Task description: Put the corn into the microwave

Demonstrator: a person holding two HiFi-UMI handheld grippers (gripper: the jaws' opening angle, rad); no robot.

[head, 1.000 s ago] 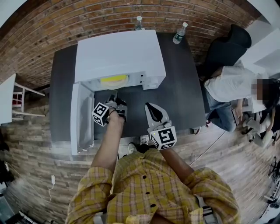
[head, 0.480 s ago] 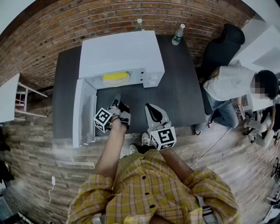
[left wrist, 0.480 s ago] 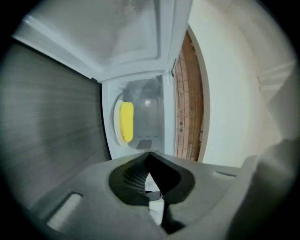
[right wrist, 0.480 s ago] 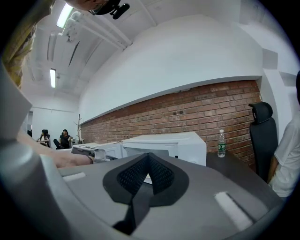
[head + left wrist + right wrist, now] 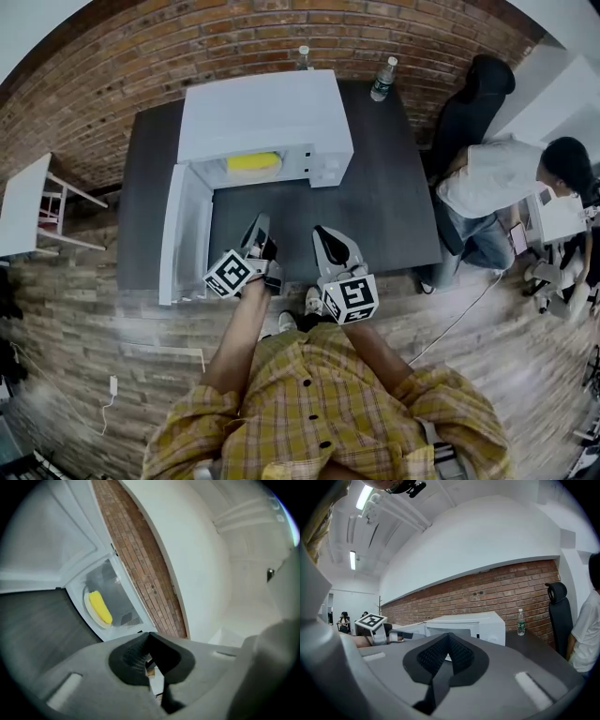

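Note:
The yellow corn (image 5: pixel 252 161) lies on the round plate inside the white microwave (image 5: pixel 262 112), whose door (image 5: pixel 184 234) hangs open to the left. In the left gripper view the corn (image 5: pixel 100 606) shows on the plate in the cavity, seen rolled sideways. My left gripper (image 5: pixel 257 231) is shut and empty, held over the dark table well in front of the microwave. The left gripper (image 5: pixel 149 645) has its black pads pressed together. My right gripper (image 5: pixel 324 237) sits beside it, also shut with nothing held; the right gripper (image 5: pixel 446 651) points level at the microwave (image 5: pixel 464 623).
Two water bottles (image 5: pixel 382 77) (image 5: pixel 300 56) stand at the back of the dark table (image 5: pixel 384 206) by the brick wall. A person sits at the right beside a black chair (image 5: pixel 478 94). A white table (image 5: pixel 21 211) stands at the left.
My left gripper has drawn back from the microwave opening toward me, risen and rolled. The right gripper has shifted slightly. The corn stays on the plate inside.

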